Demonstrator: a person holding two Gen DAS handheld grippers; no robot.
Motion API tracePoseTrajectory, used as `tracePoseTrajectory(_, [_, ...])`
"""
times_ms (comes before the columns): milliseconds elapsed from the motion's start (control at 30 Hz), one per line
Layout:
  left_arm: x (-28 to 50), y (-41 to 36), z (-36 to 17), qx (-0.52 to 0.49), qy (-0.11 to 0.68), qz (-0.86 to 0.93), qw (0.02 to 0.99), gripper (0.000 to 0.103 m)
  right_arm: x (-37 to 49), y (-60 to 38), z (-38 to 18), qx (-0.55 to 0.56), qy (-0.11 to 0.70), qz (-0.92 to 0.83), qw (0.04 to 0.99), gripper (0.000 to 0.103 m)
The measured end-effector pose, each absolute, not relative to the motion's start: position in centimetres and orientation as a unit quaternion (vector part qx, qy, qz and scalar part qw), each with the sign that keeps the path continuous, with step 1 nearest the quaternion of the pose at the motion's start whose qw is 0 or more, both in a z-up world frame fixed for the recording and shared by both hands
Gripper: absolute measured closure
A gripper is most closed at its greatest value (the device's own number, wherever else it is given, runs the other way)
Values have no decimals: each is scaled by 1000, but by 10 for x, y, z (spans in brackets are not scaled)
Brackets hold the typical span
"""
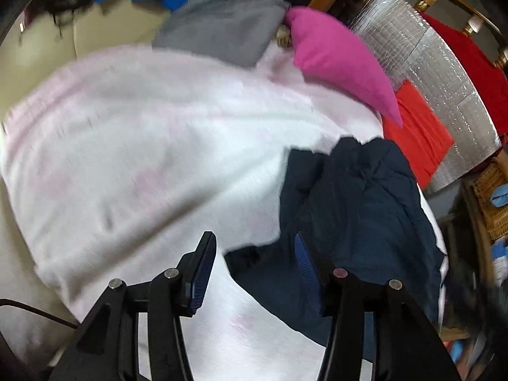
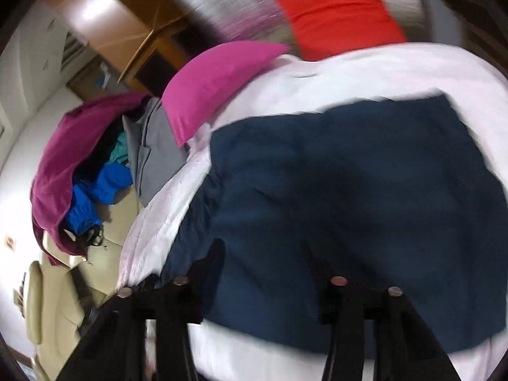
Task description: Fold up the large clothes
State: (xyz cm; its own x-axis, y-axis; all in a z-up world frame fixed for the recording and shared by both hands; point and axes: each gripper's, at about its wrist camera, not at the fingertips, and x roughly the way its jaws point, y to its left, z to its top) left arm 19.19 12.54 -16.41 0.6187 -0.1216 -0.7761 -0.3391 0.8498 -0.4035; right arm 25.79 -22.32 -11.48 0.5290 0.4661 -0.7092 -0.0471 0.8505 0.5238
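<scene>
Both grippers hang released, the left gripper and right gripper gaping with nothing pinched, over the navy garment on the white blanket, pink cushion at eleven o'clock.

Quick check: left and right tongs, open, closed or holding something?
Left tongs: open, holding nothing.
Right tongs: open above the navy garment, not gripping it.

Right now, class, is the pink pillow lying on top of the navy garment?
No, the pink pillow rests on the white bedding, apart from the navy garment.
</scene>
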Motion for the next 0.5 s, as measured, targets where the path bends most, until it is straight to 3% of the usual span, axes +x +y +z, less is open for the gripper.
tracePoseTrajectory(67, [185, 133, -155, -248, 404, 78, 877, 50, 296, -192, -119, 201, 458, 159, 851, 56])
tracePoseTrajectory(133, [189, 133, -152, -222, 389, 85, 890, 38, 319, -171, -125, 192, 460, 164, 851, 56])
tracePoseTrajectory(267, [219, 128, -175, -220, 440, 51, 869, 38, 373, -137, -138, 191, 462, 177, 848, 56])
tracePoseTrajectory(367, [238, 120, -196, -239, 482, 16, 843, 40, 409, -122, -153, 205, 477, 176, 837, 56])
tracePoseTrajectory(433, [244, 114, -203, -231, 495, 1, 838, 53, 435, -116, -171, 214, 496, 156, 827, 57])
tracePoseTrajectory(467, [246, 111, -205, -218, 498, -4, 839, 55, 448, -117, -184, 217, 507, 131, 824, 58])
tracePoseTrajectory(500, [247, 109, -205, -208, 497, -3, 842, 55, 457, -118, -196, 219, 517, 112, 820, 69])
